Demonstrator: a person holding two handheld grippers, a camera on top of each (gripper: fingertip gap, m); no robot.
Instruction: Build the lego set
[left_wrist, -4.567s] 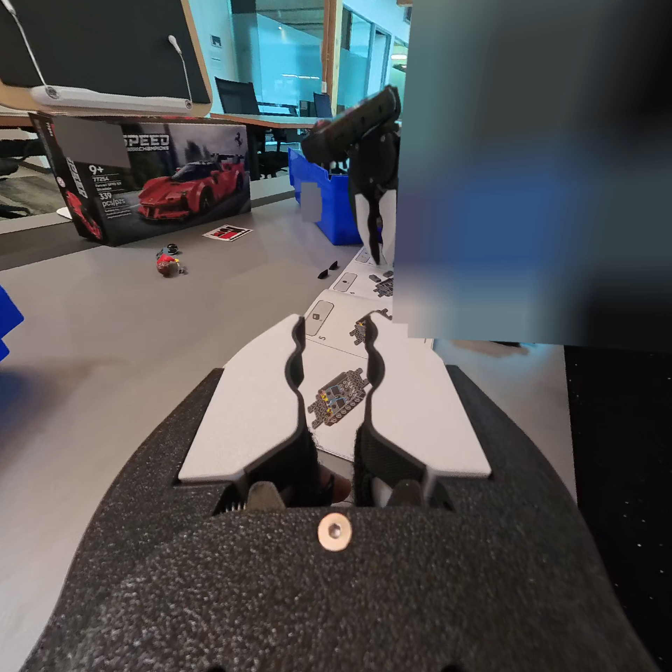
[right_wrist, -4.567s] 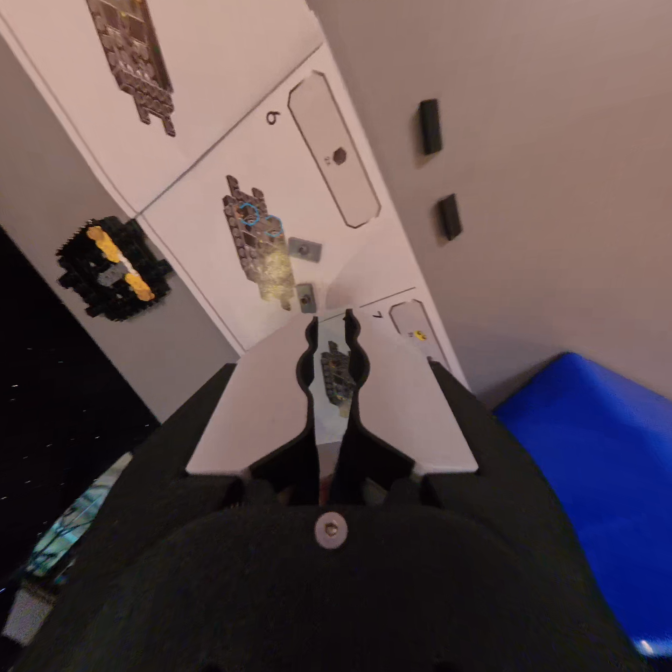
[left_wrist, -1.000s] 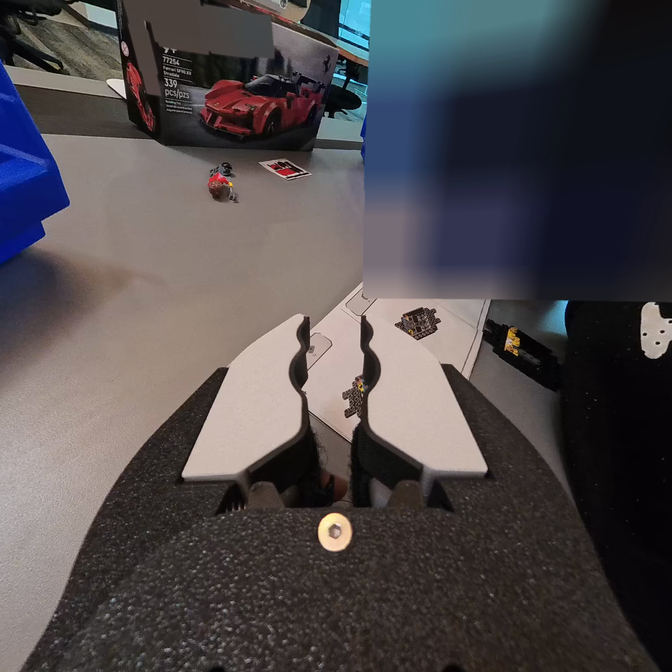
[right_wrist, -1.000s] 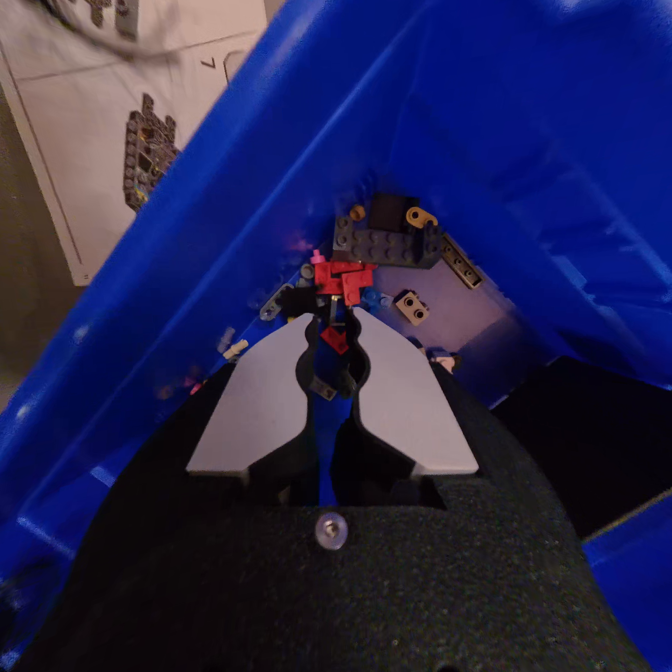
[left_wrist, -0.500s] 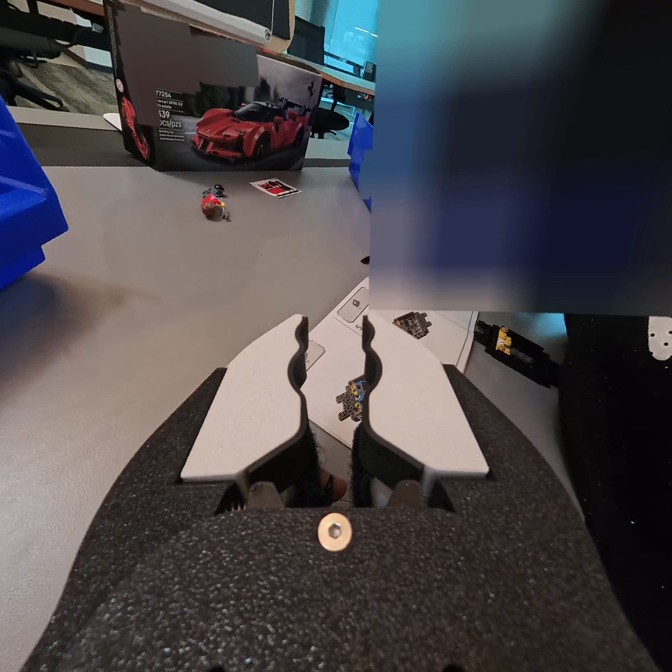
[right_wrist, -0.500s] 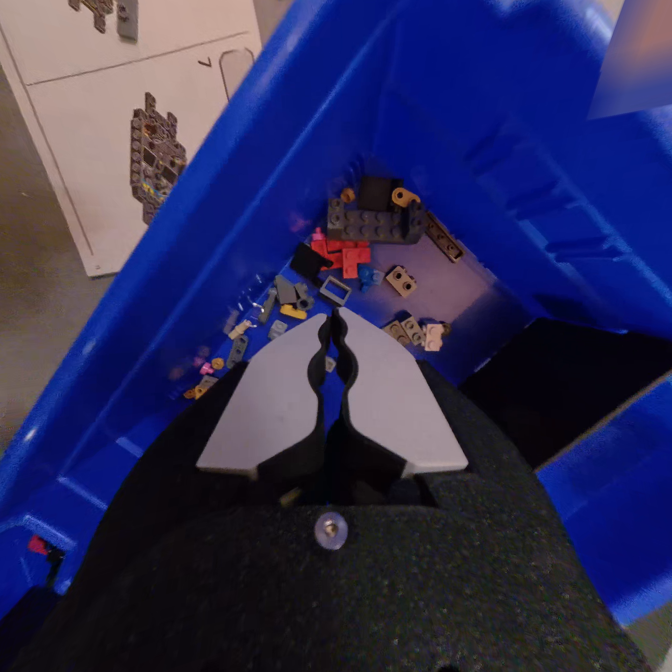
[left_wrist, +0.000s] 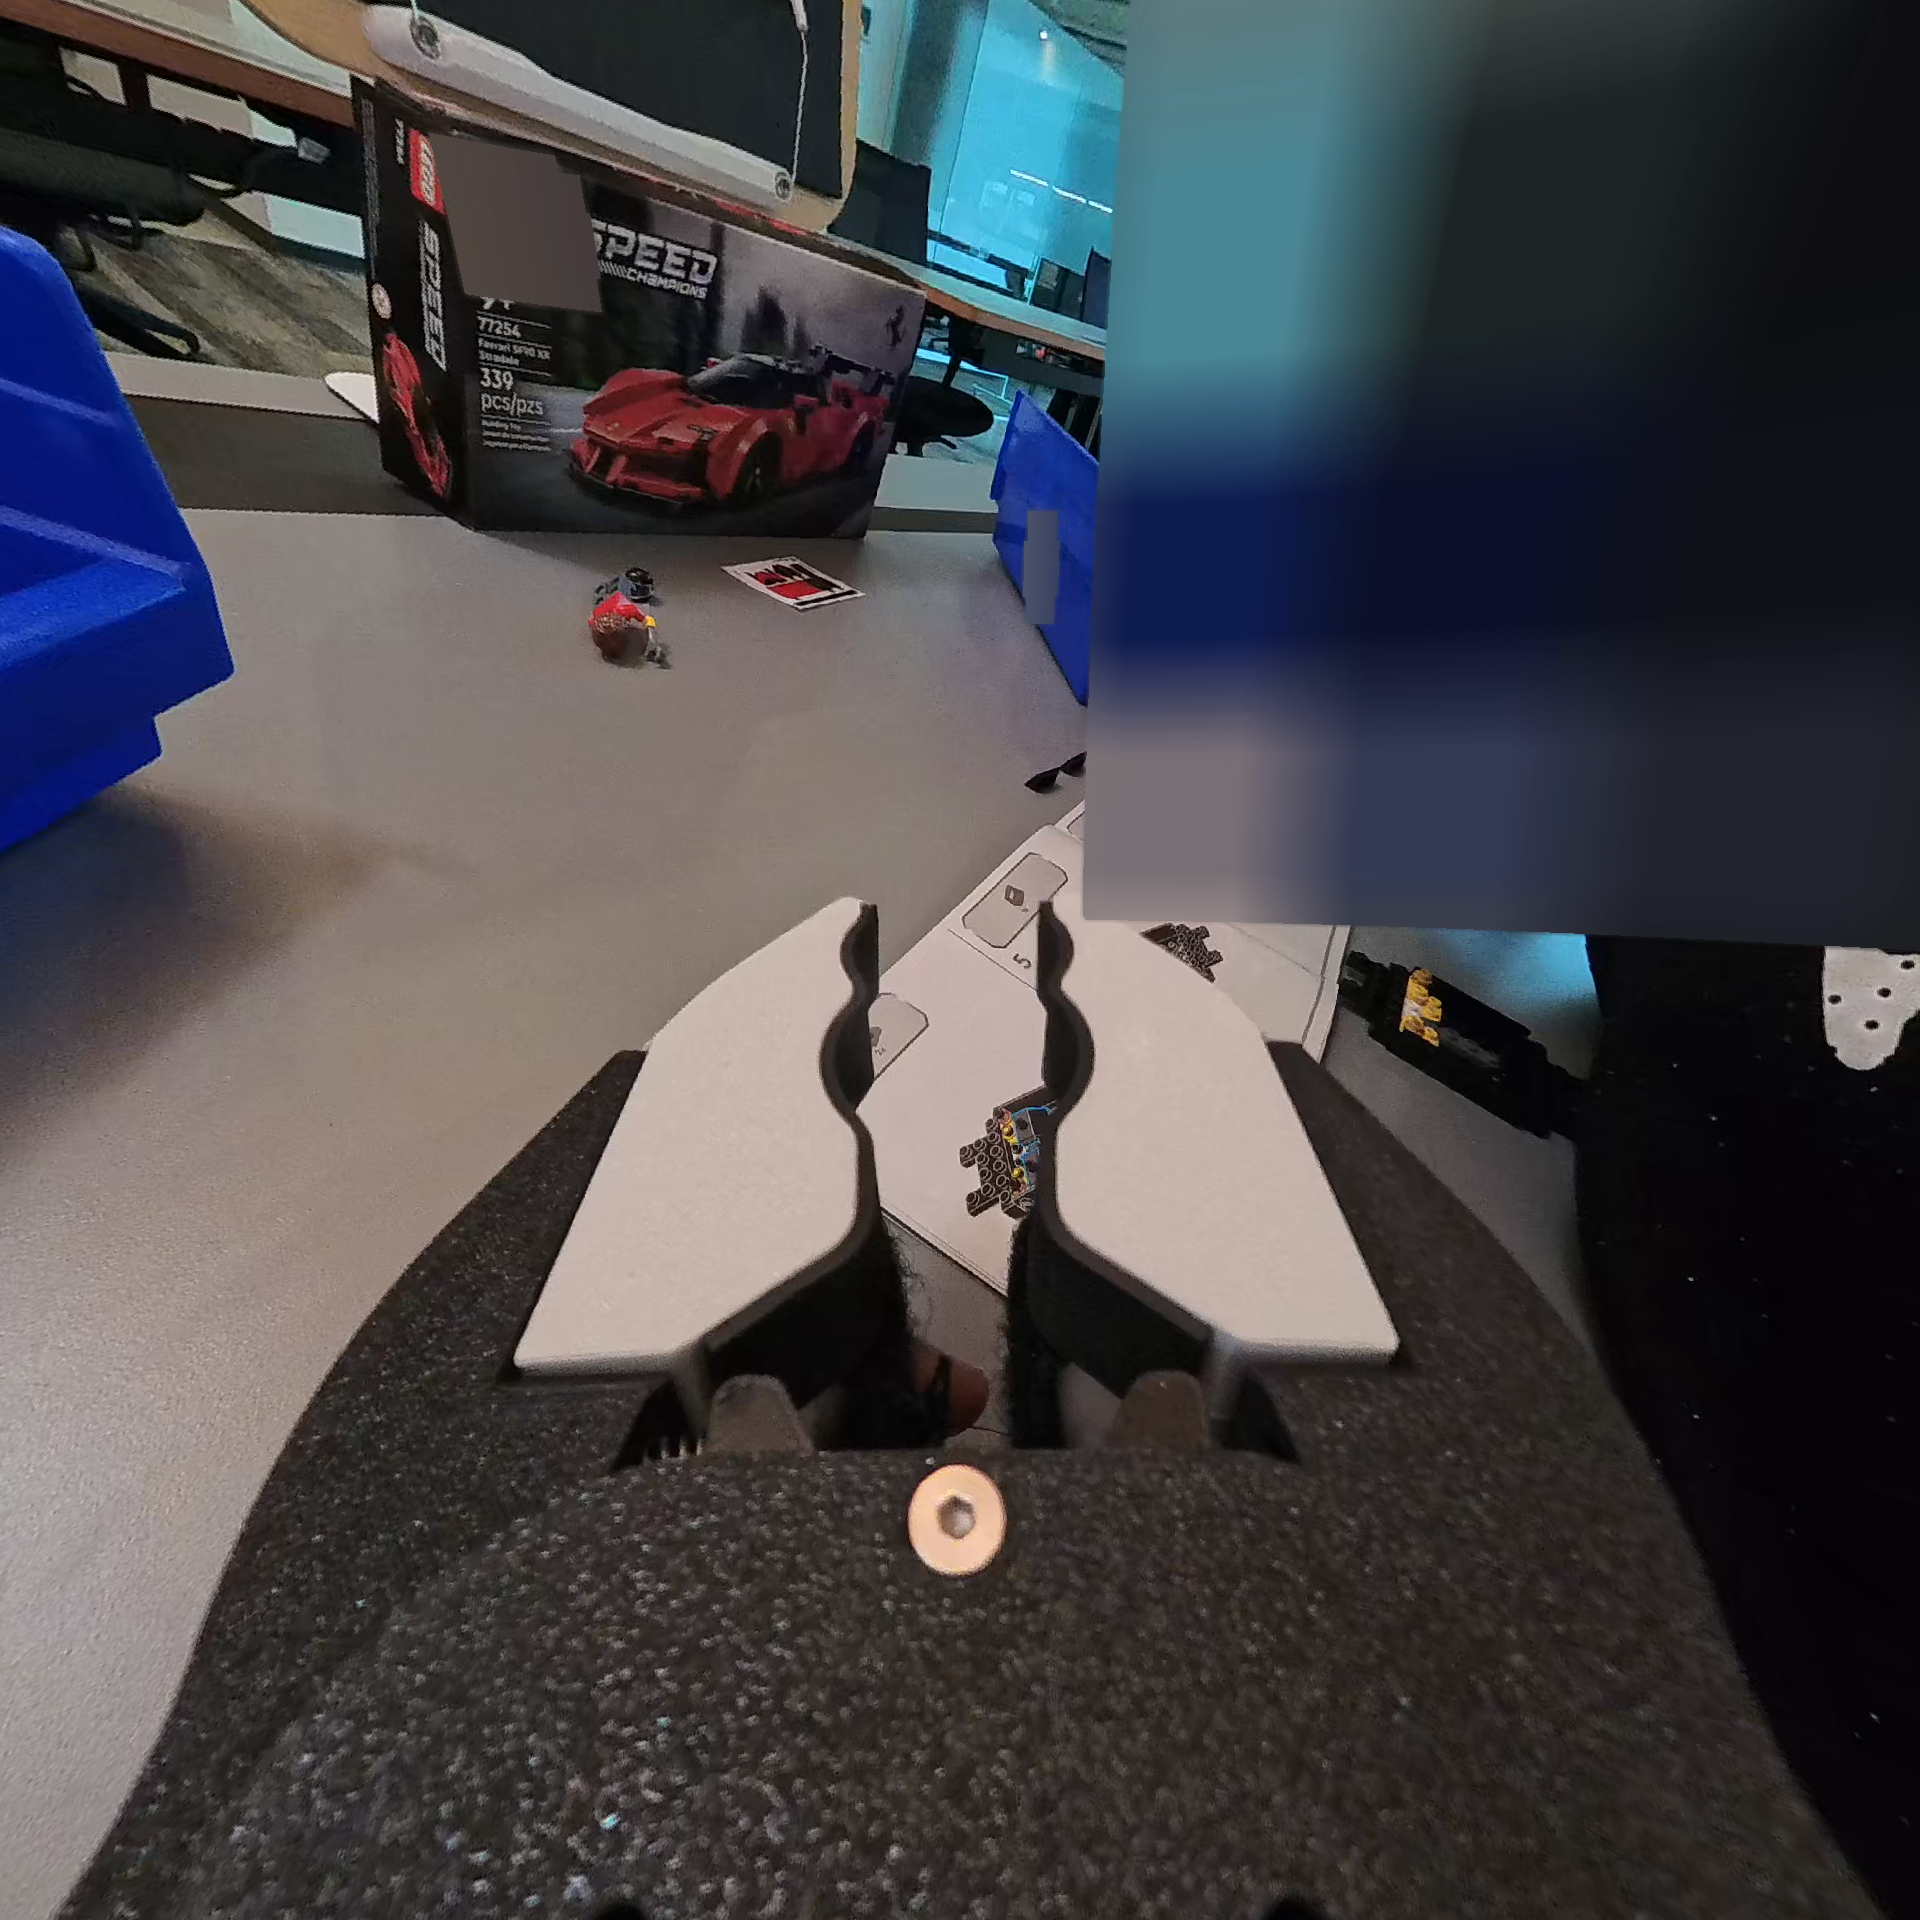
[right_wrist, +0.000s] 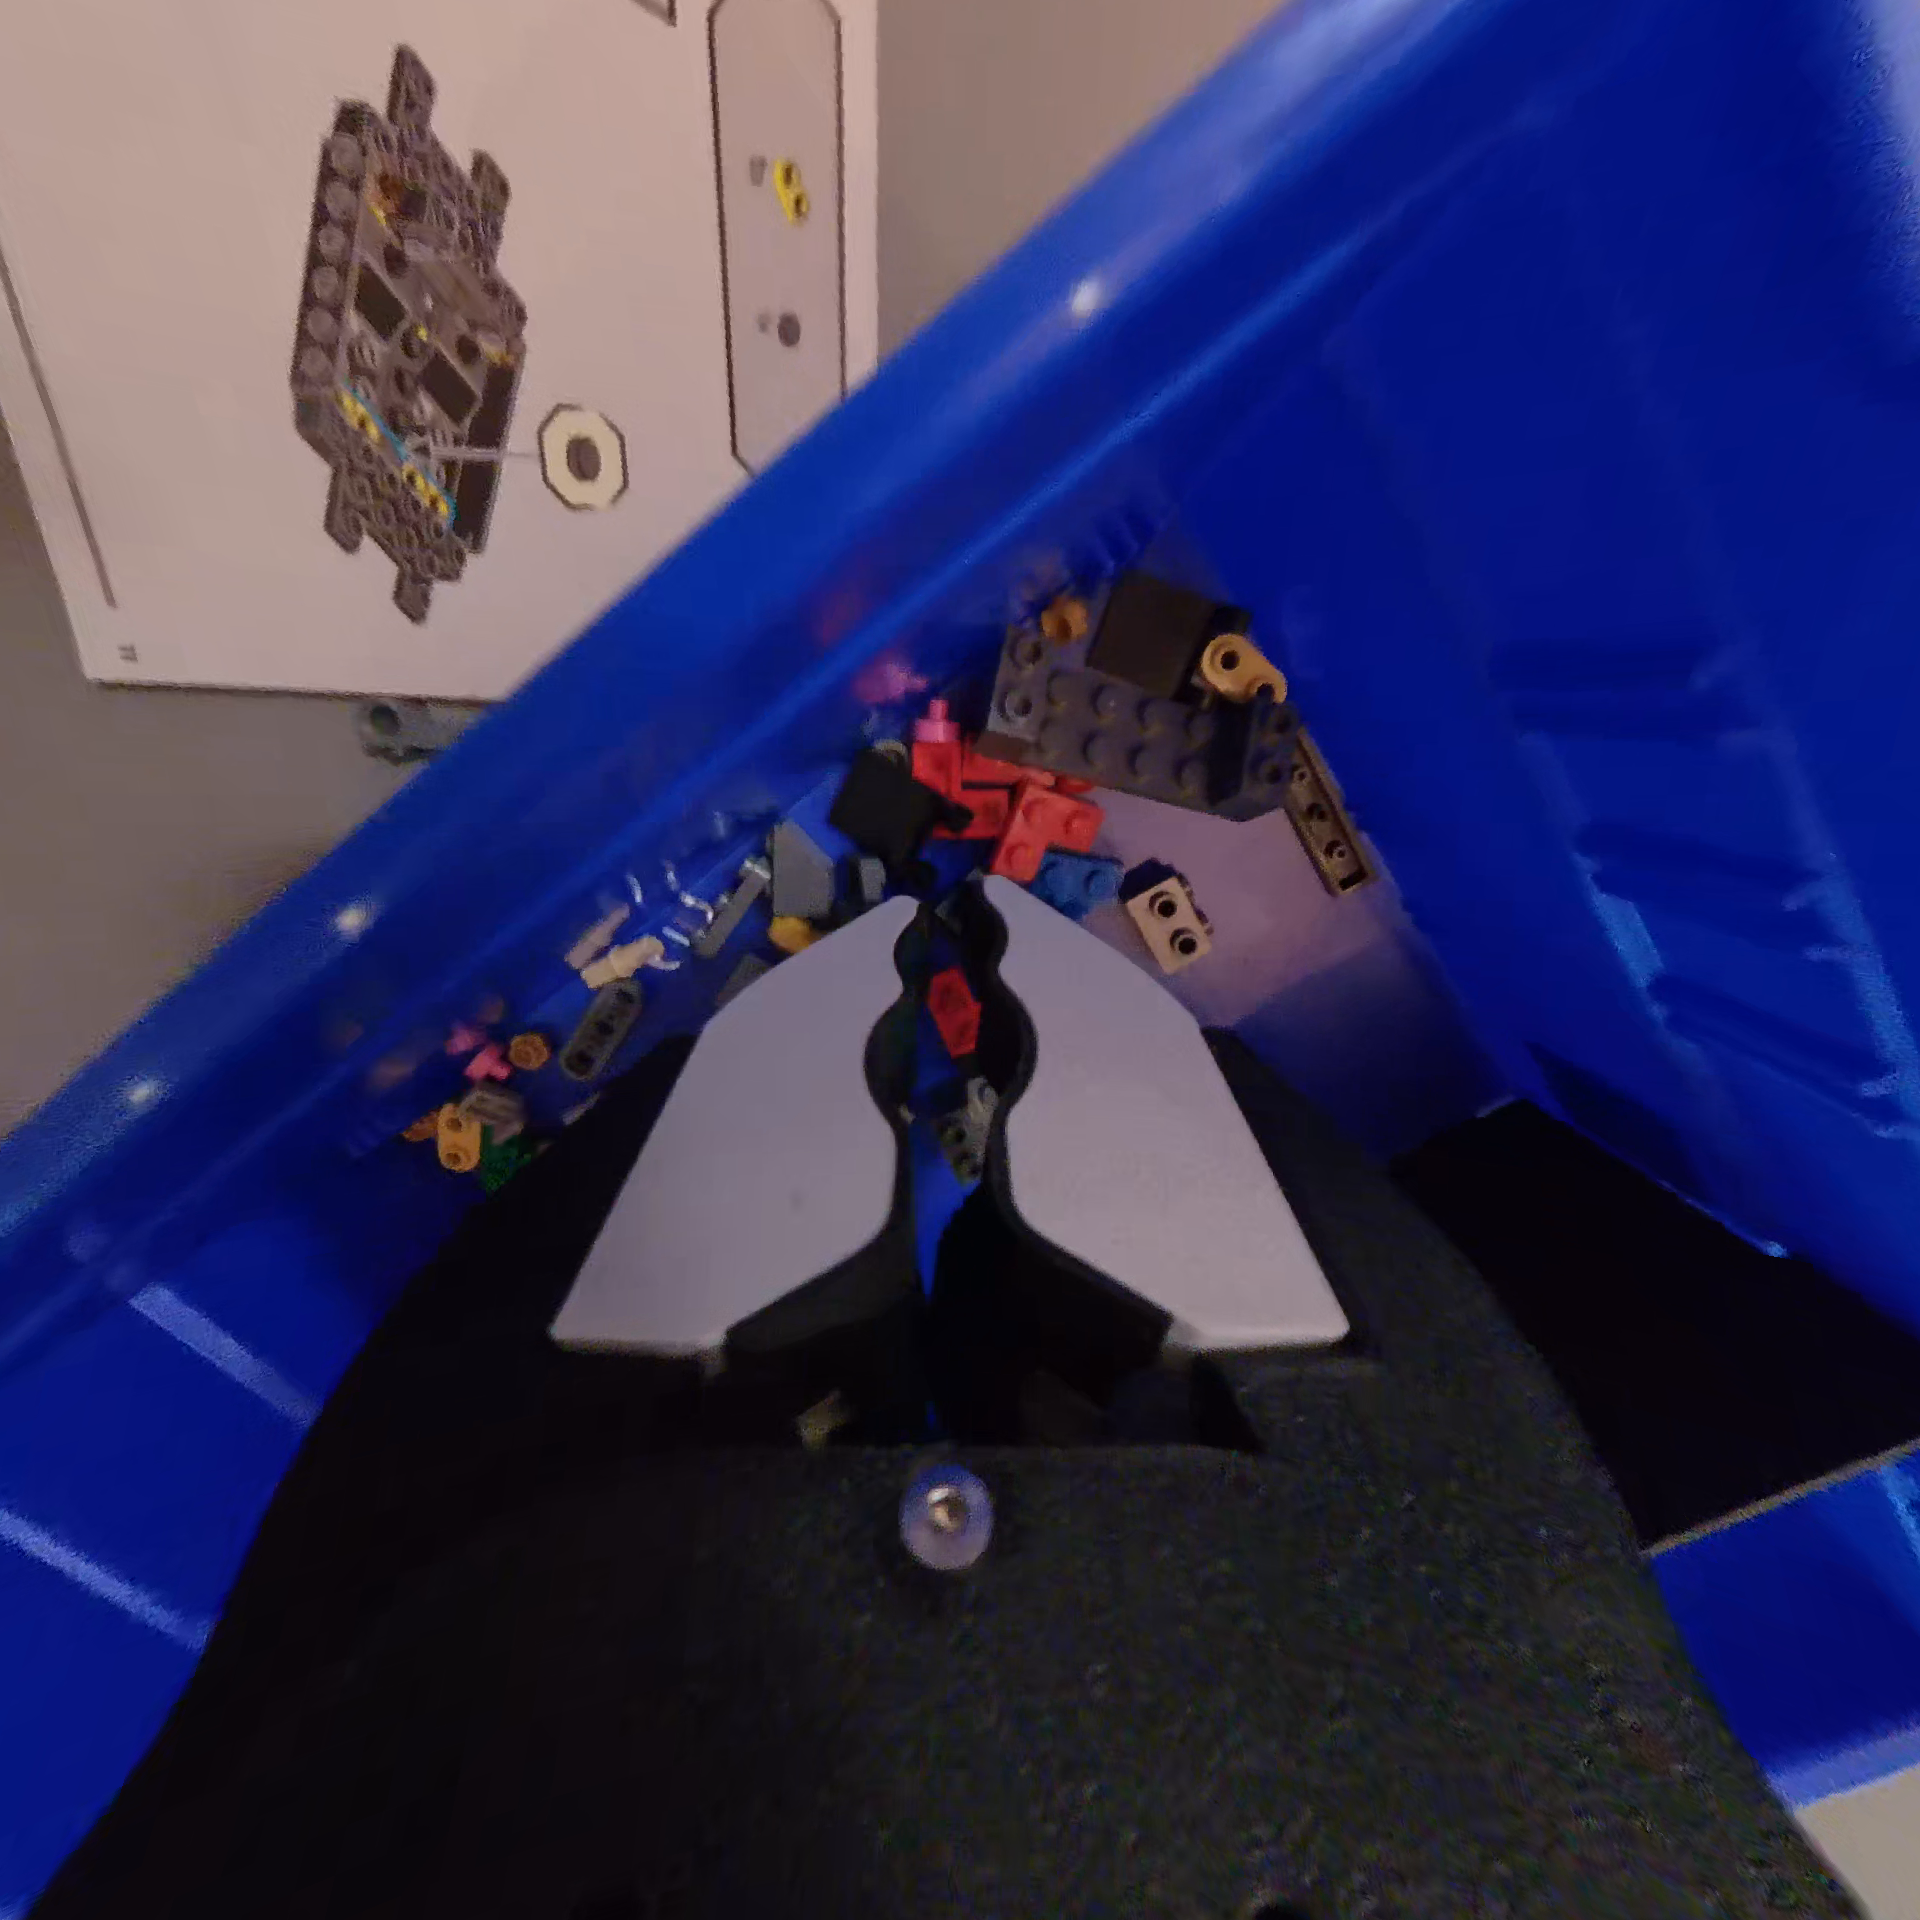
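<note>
Right wrist view is showing the blue bin filling the frame, with the right gripper reaching inside it. Just ahead of its tips a heap of loose bricks is lying. Jaws are standing narrow; a small red piece is showing in the hollow behind the tips, gripped or only seen through, cannot tell.

Left gripper is hovering partly open and bare over the instruction sheet, with a dark brick assembly sitting off to the right.

- Left of the white paper instruction sheet, bare grey tabletop lies open.
- Beyond the sheet, the blue plastic bin's steep walls hem in its heap of small toy bricks.
</note>
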